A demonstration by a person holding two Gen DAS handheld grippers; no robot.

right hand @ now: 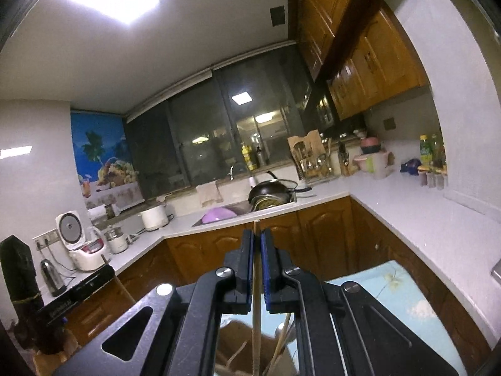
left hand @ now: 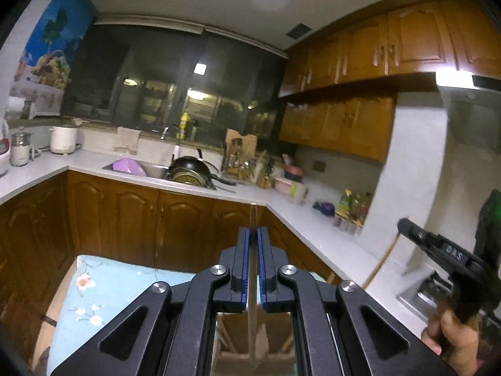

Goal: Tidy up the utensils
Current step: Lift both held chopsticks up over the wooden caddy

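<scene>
Left claw and right claw each pinching a chopstick, "DAS" lettering on the right one's side.

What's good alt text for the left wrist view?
The left gripper is shut on a thin wooden chopstick pointing ahead at a kitchen sink holding a black wok. The right gripper shows at the right edge, over a white L-shaped counter.

White counter; steel sink holding purple bowl and black wok; white rice cooker; blue fruit poster.
</scene>
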